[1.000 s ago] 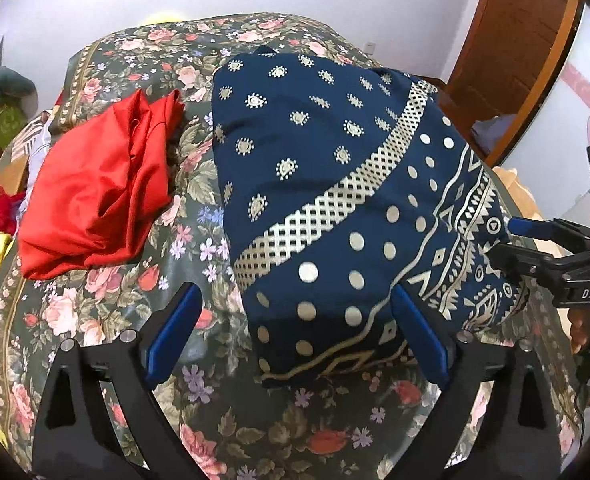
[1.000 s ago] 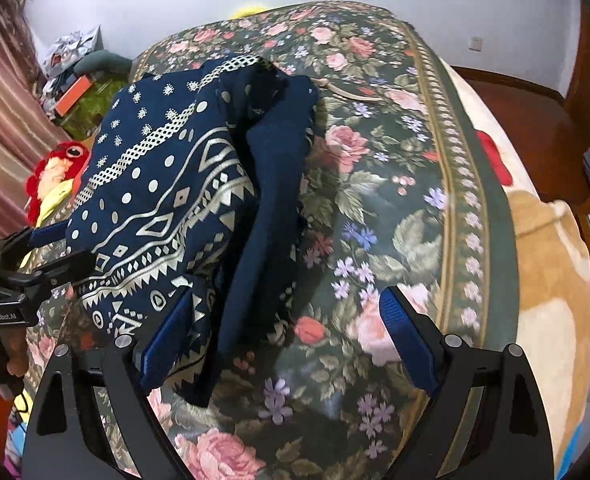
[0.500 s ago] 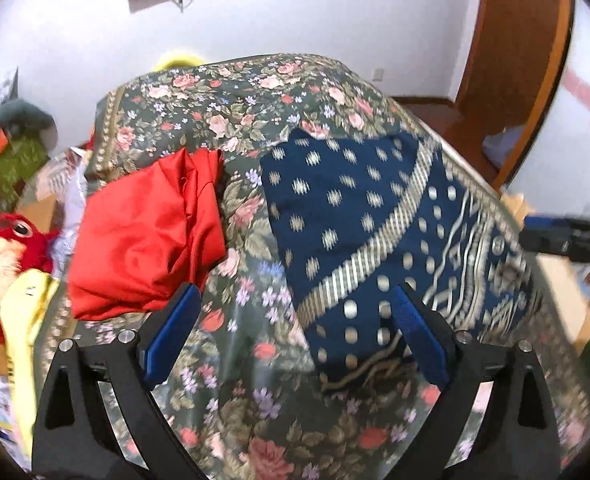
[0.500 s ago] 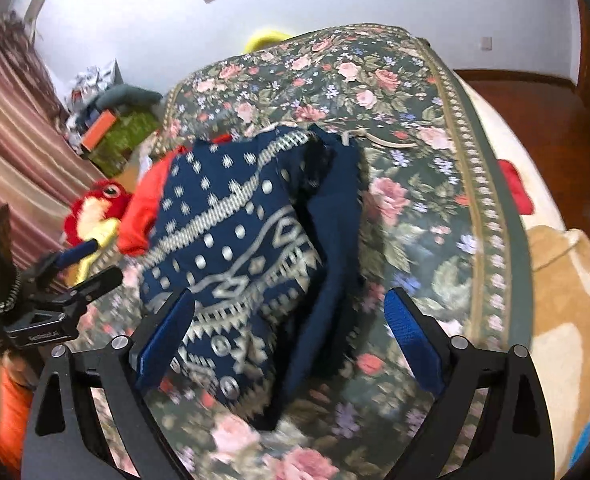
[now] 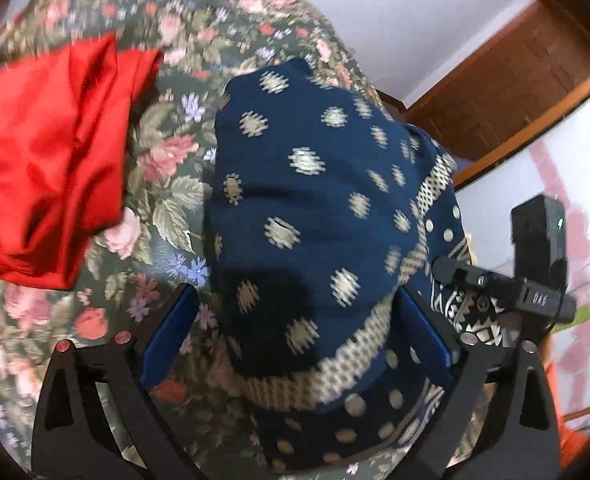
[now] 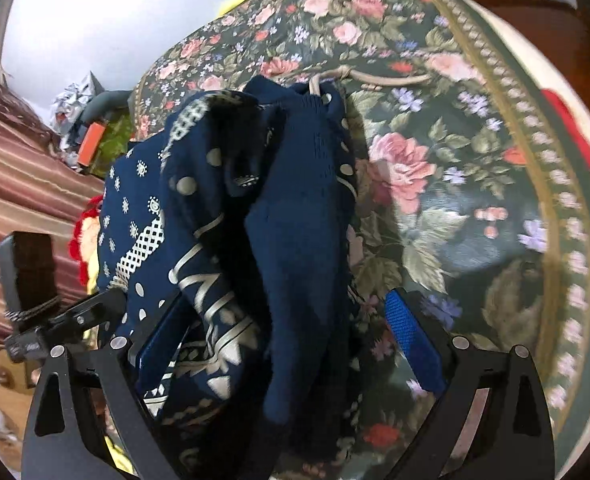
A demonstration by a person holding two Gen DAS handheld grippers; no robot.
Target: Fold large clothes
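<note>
A navy garment with gold dots and patterned bands (image 5: pixel 315 208) lies folded on the floral bedspread (image 5: pixel 167 200). My left gripper (image 5: pixel 295 340) is open, its blue pads straddling the garment's near end. In the right wrist view the same garment (image 6: pixel 231 240) is bunched, with a plain navy fold hanging toward the camera. My right gripper (image 6: pixel 291 340) is open with the garment's near edge between its fingers. Each gripper shows in the other's view: the right one (image 5: pixel 507 296) and the left one (image 6: pixel 67 328).
A red garment (image 5: pixel 47 152) lies crumpled on the bed left of the navy one. A wooden door (image 5: pixel 507 80) stands at the back right. Clutter (image 6: pixel 95 136) and a striped curtain (image 6: pixel 11 184) are off the bed's left side. A beige cord (image 6: pixel 375 78) lies on the bedspread.
Both grippers have moved in close over the navy garment, which now fills the space between their fingers. The garment looks more bunched on its right side.
</note>
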